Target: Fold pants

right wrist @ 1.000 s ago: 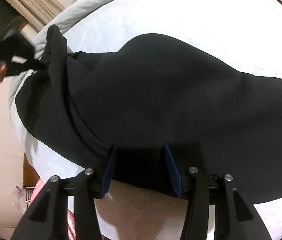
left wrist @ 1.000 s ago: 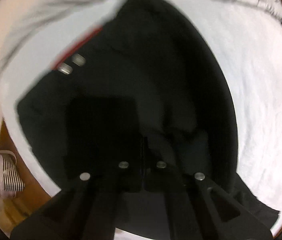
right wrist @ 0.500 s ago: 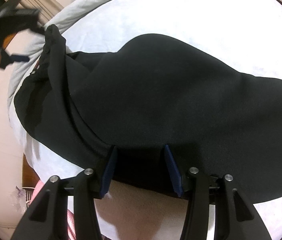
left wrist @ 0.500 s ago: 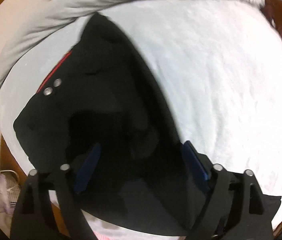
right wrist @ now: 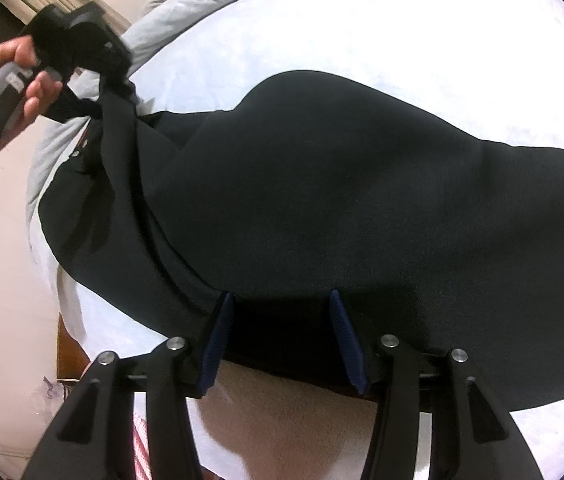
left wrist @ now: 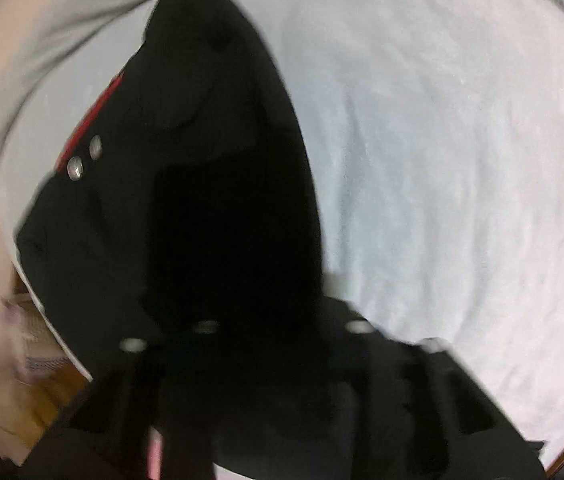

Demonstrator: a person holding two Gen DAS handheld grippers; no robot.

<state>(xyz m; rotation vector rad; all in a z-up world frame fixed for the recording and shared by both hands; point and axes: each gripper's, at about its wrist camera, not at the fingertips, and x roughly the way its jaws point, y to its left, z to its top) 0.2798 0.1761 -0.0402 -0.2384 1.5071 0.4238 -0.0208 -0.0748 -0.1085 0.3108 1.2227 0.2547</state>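
The black pants (right wrist: 322,200) are spread over the white bed sheet (right wrist: 362,32), waistband end off to the far left. Right gripper (right wrist: 282,336) sits at the near hem, fingers apart with the fabric between them. The left gripper (right wrist: 93,60) is right at the bunched waistband, but it's too blurry to tell if it's clamped.

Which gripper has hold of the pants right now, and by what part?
The left gripper seems to pinch a bunched top fold of the pants near the waistband, though its jaws are hidden. The right gripper is open, straddling the near edge.
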